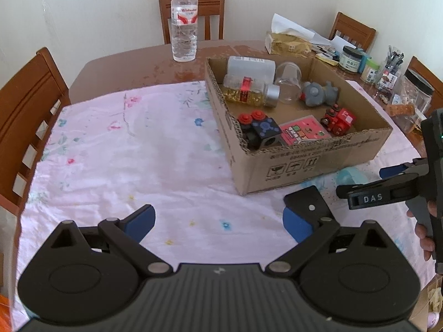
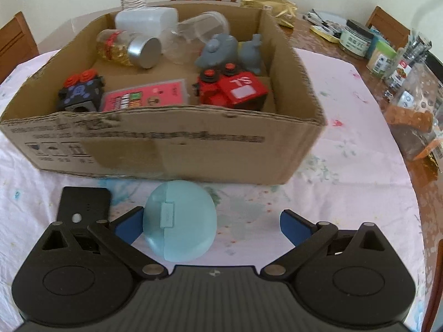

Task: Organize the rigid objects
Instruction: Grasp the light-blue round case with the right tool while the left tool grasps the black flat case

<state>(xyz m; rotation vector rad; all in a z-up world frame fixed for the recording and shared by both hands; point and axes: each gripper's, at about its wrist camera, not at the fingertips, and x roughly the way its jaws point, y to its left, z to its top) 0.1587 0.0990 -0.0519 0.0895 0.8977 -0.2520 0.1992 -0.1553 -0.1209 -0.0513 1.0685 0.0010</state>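
Observation:
A cardboard box [image 1: 318, 163] [image 2: 166, 149] stands on the pink cloth. It holds a white container [image 2: 146, 19], a gold-filled jar [image 2: 124, 48] on its side, a clear cup [image 2: 193, 31], a grey toy elephant [image 2: 221, 49], a red toy vehicle [image 2: 235, 90], a black toy vehicle [image 2: 80, 94] and a pink card pack [image 2: 144, 96]. In front of the box lies a light blue round case [image 2: 180, 221] [image 1: 351, 175]. My right gripper [image 2: 211, 225] [image 1: 360, 180] is open around it, and the case sits close to its left finger. My left gripper [image 1: 220, 221] is open over bare cloth, with nothing in it.
A water bottle [image 1: 184, 22] stands on the wooden table beyond the cloth. Jars, a pen holder and packets [image 1: 387, 77] crowd the table's right side. Wooden chairs [image 1: 25, 110] ring the table. A hand [image 1: 423, 235] holds the right gripper.

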